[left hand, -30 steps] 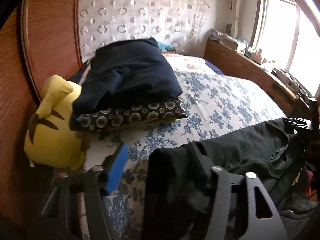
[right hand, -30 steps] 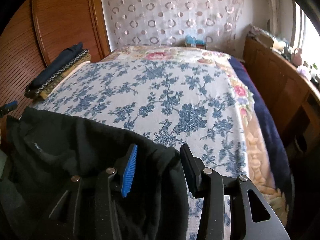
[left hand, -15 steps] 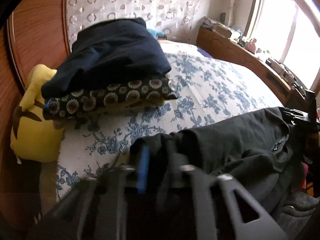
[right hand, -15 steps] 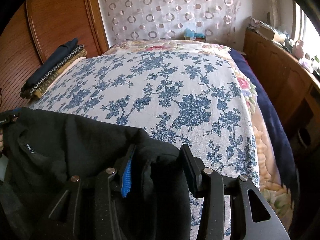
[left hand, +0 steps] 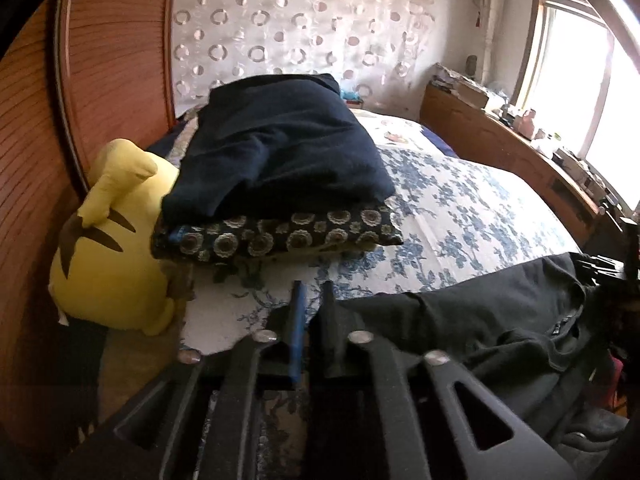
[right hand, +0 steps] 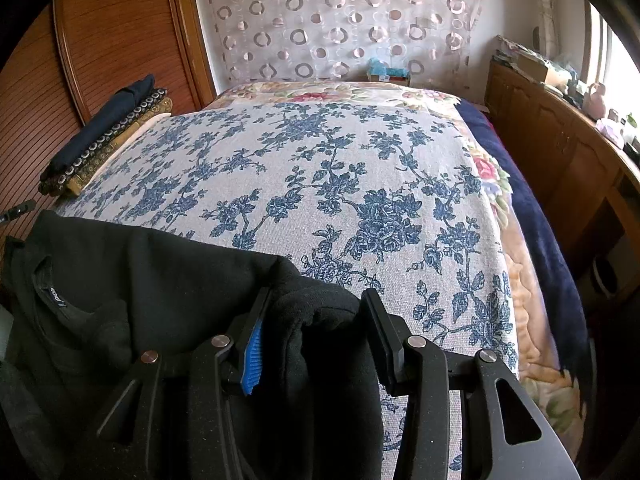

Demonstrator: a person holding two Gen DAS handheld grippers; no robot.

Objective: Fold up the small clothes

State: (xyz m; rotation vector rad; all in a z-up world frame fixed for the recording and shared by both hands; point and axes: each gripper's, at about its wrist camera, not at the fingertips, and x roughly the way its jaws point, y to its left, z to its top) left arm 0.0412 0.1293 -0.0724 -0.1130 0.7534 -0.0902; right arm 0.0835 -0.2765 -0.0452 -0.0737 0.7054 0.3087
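Left gripper (left hand: 310,300) pinched nearly closed on black shirt (right hand: 160,280); right gripper (right hand: 316,320) loosely straddling its bunched edge. Clamp before spreading across bedspread (right hand: 320,168).

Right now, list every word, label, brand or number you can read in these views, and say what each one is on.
No text here reads clearly.
Neck label inside the collar of the black garment: pale lettering at, too small and blurred to quote.
The same label in the left wrist view: white marks, unreadable.
Teal box at the far end of the bed: printing too small to read.
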